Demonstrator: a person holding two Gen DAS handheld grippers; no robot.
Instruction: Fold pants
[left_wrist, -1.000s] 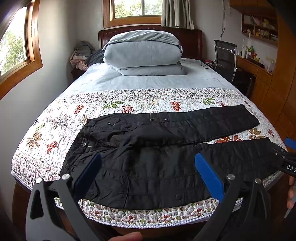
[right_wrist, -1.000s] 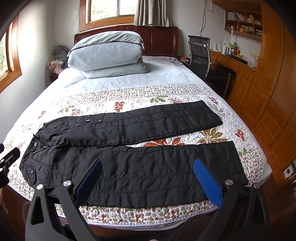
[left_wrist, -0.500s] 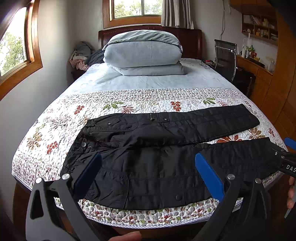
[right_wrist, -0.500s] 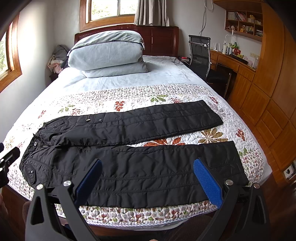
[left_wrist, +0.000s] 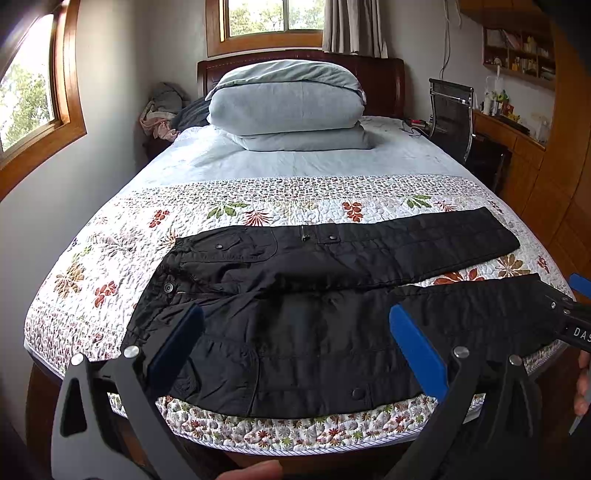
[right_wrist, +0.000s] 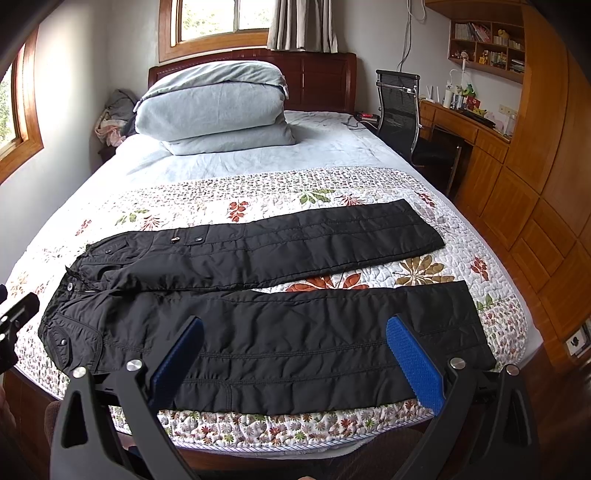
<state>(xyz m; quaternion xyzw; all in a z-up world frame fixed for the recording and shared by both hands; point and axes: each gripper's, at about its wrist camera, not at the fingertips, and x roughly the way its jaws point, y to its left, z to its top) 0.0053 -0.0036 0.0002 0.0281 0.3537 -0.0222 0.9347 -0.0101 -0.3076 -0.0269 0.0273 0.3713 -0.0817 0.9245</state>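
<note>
Black pants (left_wrist: 317, 295) lie flat across the foot of the bed, waist at the left, both legs spread to the right with a gap between them; they also show in the right wrist view (right_wrist: 258, 302). My left gripper (left_wrist: 295, 332) is open and empty, hovering above the near leg close to the waist. My right gripper (right_wrist: 293, 343) is open and empty above the middle of the near leg. The right gripper's tip shows at the left wrist view's right edge (left_wrist: 572, 317).
The bed has a floral quilt (left_wrist: 280, 206) and a stack of grey folded bedding (left_wrist: 288, 107) at the headboard. A black chair (right_wrist: 400, 107) and wooden desk and cabinets (right_wrist: 517, 177) stand to the right. A wall with windows is on the left.
</note>
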